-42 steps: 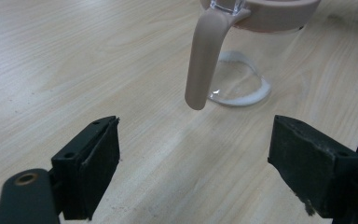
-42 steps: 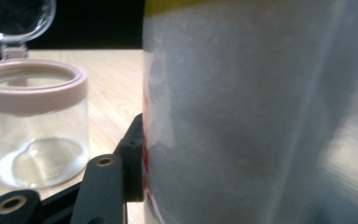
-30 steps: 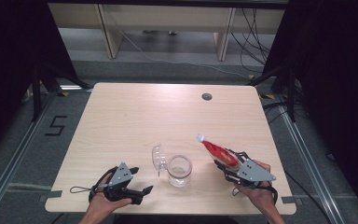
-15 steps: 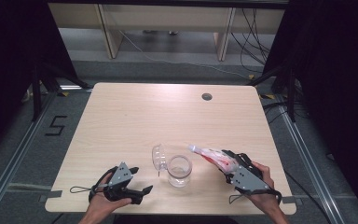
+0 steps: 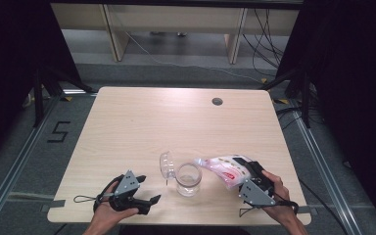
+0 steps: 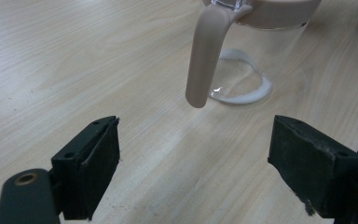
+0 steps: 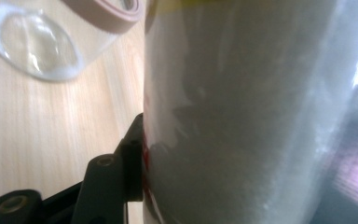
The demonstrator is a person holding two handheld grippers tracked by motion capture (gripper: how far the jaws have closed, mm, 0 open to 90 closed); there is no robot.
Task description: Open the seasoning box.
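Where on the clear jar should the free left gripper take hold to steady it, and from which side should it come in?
The jar stands upright with its hinged lid flipped open on the left. The left gripper, jaws open, probably does best closing across the lower glass wall from the person's near left side, below the pinkish latch arm. That keeps the mouth free for the bag in the right gripper.

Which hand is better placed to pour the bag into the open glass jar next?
Right. The right gripper already clamps the white bag, tipped with its end close to the glass jar. The left gripper rests open on the table, its jaws holding nothing, beside the jar.
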